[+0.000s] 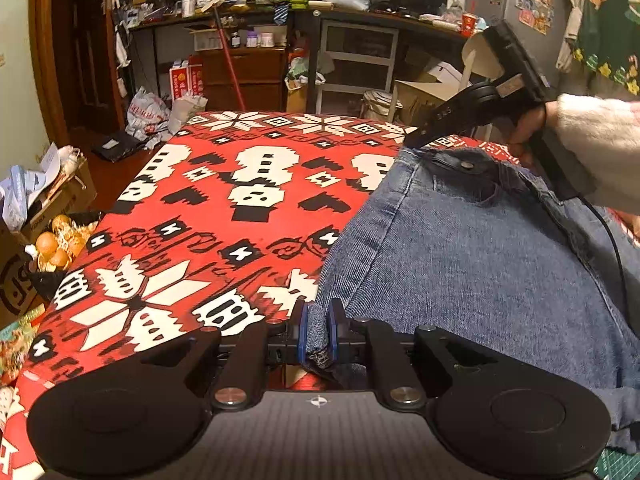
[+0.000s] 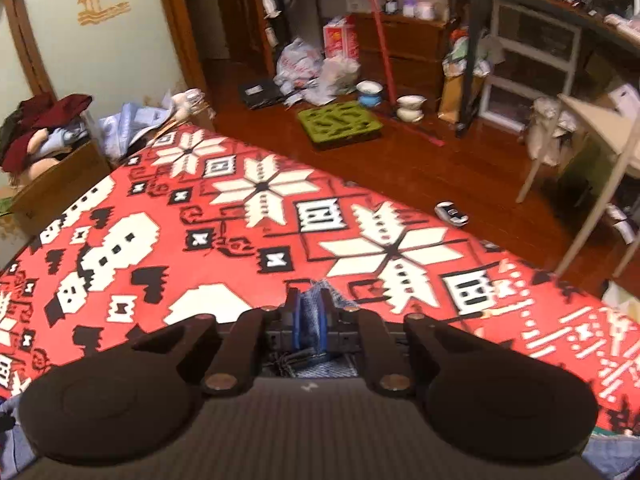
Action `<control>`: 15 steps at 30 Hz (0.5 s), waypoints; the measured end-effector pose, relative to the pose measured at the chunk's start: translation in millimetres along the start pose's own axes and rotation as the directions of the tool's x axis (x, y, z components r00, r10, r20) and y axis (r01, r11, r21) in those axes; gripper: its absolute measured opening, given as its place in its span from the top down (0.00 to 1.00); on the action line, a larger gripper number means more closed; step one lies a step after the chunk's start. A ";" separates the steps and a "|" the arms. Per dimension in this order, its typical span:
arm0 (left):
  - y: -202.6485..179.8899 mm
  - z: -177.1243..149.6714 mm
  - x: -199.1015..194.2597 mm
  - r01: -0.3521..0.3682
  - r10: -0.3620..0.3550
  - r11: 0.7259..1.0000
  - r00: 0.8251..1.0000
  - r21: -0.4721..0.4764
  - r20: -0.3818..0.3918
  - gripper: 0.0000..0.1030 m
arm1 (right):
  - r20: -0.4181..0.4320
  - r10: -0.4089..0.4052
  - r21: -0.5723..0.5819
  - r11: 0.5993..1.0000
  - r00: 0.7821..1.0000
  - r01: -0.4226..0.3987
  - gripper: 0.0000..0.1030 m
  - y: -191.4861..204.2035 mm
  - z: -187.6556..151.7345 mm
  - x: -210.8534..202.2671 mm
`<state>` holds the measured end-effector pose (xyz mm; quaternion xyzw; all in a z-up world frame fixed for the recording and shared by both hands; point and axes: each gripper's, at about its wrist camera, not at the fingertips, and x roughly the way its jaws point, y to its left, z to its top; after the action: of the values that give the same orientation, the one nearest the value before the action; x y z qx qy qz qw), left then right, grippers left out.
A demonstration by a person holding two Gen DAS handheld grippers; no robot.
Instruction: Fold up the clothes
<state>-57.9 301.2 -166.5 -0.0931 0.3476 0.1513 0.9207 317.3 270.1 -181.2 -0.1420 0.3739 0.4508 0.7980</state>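
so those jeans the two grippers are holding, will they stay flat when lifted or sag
Likely sag: the jeans drape softly over the patterned cloth, so the span between the left gripper and right gripper should droop. The thick denim looks fairly heavy. Pinched fabric bunches between the pads, so slipping seems unlikely.

red patterned cloth (image 1: 224, 216) | box of oranges (image 1: 56, 244) | green tray (image 2: 339, 123) on floor | two bowls (image 2: 370, 92)

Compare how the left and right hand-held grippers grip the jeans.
The left hand-held gripper pinches the jeans at their near edge; the right hand-held gripper pinches the far waistband corner. The left reaches in low over the tablecloth; the right tilts steeply downward. Both are shut on denim between blue pads.
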 end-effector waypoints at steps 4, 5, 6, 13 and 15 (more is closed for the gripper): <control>0.1 -1.0 -1.2 -0.004 0.004 1.000 1.000 -0.003 0.002 0.89 | 0.011 0.147 -0.084 0.986 0.989 -0.146 0.88 31.8 -8.8 -31.3; 0.7 -1.1 -1.4 -0.003 0.003 1.000 1.000 -0.007 0.002 0.89 | -0.007 0.177 -0.116 0.977 0.984 -0.177 0.88 42.3 -13.7 -35.6; 1.4 -1.2 -1.6 -0.001 0.002 1.000 1.000 -0.010 0.003 0.89 | -0.028 0.200 -0.135 0.970 0.979 -0.202 0.88 51.4 -19.4 -36.0; 6.8 -2.1 -4.1 0.005 -0.005 0.999 1.000 -0.034 0.001 0.86 | -0.072 0.201 -0.224 0.951 0.977 -0.212 0.96 87.4 -41.8 -13.0; 10.0 -1.7 -5.8 0.007 -0.007 0.999 1.000 -0.048 -0.002 0.85 | -0.076 0.170 -0.216 0.959 0.982 -0.183 0.97 88.1 -33.9 -8.6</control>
<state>-66.5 308.9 -164.6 -0.1167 0.3446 0.1561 0.9183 225.9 294.5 -188.3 -0.2088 0.3548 0.5549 0.7229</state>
